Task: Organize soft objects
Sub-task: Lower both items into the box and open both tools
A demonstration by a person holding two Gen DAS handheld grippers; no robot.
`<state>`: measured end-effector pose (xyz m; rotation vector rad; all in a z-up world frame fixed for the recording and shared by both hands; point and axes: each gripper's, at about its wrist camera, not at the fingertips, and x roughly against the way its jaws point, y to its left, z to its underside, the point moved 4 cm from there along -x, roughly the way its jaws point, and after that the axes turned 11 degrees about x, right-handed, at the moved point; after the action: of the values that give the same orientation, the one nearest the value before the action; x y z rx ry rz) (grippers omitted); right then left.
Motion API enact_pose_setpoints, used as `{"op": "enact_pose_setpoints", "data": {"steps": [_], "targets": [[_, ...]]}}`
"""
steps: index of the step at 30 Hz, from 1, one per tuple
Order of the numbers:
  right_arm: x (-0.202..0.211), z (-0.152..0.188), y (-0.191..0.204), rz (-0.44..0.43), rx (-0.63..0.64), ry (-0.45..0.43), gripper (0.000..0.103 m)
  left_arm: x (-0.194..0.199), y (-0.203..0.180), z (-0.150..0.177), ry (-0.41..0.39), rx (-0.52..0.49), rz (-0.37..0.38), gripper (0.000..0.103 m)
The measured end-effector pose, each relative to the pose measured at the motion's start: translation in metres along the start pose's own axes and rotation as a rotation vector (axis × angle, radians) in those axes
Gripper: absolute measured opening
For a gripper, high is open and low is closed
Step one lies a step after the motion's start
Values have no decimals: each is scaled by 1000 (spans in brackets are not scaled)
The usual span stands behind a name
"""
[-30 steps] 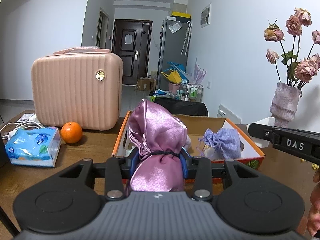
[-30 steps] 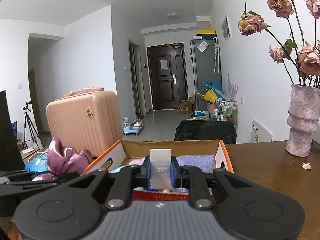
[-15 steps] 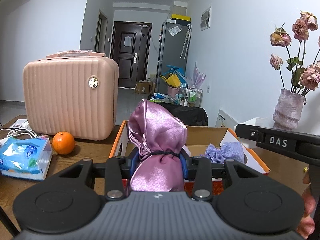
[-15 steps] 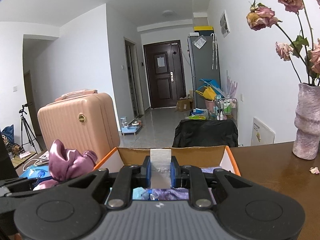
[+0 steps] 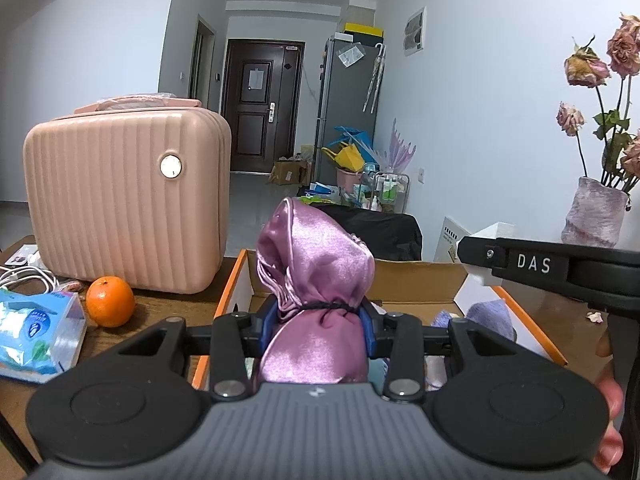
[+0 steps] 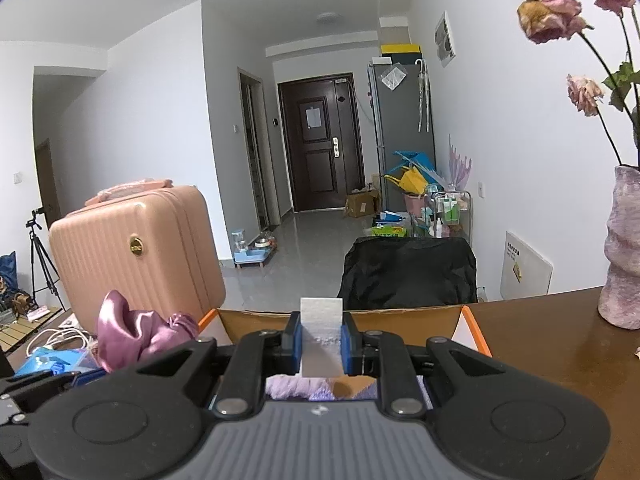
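The room was a long white-walled flat with a dark front door (image 6: 320, 148) at the far end of the hall and a tall grey fridge (image 6: 404, 128) beside it. Nearer, a brown wooden table (image 6: 540, 344) carried a ribbed pink hard-shell case (image 5: 124, 200), standing upright behind an open cardboard box with orange edges (image 5: 234, 284), and a mottled mauve vase of dried roses (image 6: 624, 264) stood well off to the right. The step in hand looked to me like carrying two soft things over that box to be dropped in. The left tongs (image 5: 320, 320) were clamped on a shiny pink satin pouch (image 5: 316, 280) cinched with a dark band, held upright just at the box's near left corner. The right tongs (image 6: 322, 344) were pinched on a small white foam-like block (image 6: 322, 336), poised over the box's near edge, where lilac knitted cloth (image 5: 490, 316) already lay inside. Next, I judged, each would need to go a little further over the opening and be lowered before letting go, since the pouch was floppy and could tip onto the rim. A round orange (image 5: 110, 300) and a blue tissue pack (image 5: 36, 332) sat on the table left of the box.
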<state>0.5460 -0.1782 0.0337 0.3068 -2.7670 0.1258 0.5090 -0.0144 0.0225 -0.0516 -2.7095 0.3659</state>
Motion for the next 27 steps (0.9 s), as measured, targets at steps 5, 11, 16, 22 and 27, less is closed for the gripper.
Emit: {"op": "enact_pose_setpoints", "data": {"steps": [5,11,16,22,27], "targets": [[-19,-3,-2,9,-3,15,18,-17,2,-3,6,-3,-7,40],[-39,-3,-2,20,-6,38,18,-41,4,-6,20,-3,-26,40],[-47,-2,0,30,-5,45,18,-57,6,-9,22,-8,-38,40],[-57,3,-2,44,-6,63,18,-75,7,-9,33,-18,-51,40],[-65,5,-4,49,-14,82,18,-83,8,-5,45,-24,-56,40]]}}
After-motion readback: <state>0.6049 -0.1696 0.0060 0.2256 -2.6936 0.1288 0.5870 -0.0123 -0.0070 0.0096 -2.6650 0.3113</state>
